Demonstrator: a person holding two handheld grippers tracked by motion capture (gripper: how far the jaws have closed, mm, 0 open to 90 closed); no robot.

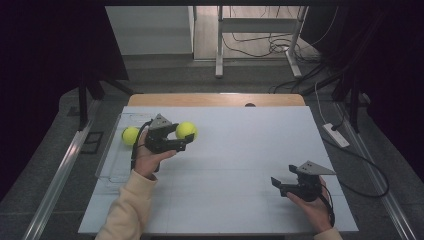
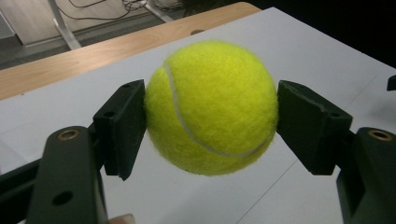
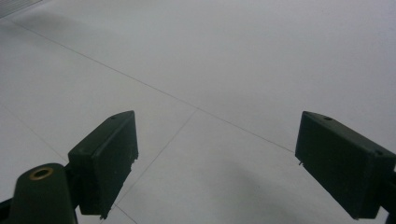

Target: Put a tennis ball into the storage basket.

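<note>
The white tabletop [image 1: 235, 165] carries thin seam lines and backs onto a strip of bare wood at its far edge. At its left edge lies a clear plastic tray [image 1: 111, 155], hard to make out against the white.

The held tennis ball [image 1: 186, 131] is bright yellow-green and fuzzy, with a pale curved seam that runs down its face. It sits squarely between the jaws of the left tongs [image 1: 172, 137], one black pad pressed to each side, so these tongs are clenched on it and carry it clear of the tabletop, just right of the tray. A second tennis ball [image 1: 130, 135] of the same colour lies at the tray's far end, just left of the person's left hand [image 1: 149, 159].

The right tongs [image 1: 281, 183] rest low near the right front of the tabletop in the right hand [image 1: 312, 205], jaws spread wide with bare white surface between them.

The left tongs' own view gives the held ball [image 2: 212, 107] close up: nap, seam and the pads' contact, which the high view leaves too small to judge. The high view alone places the second ball and the tray. The right tongs' own view [image 3: 212, 163] confirms the wide gap.
</note>
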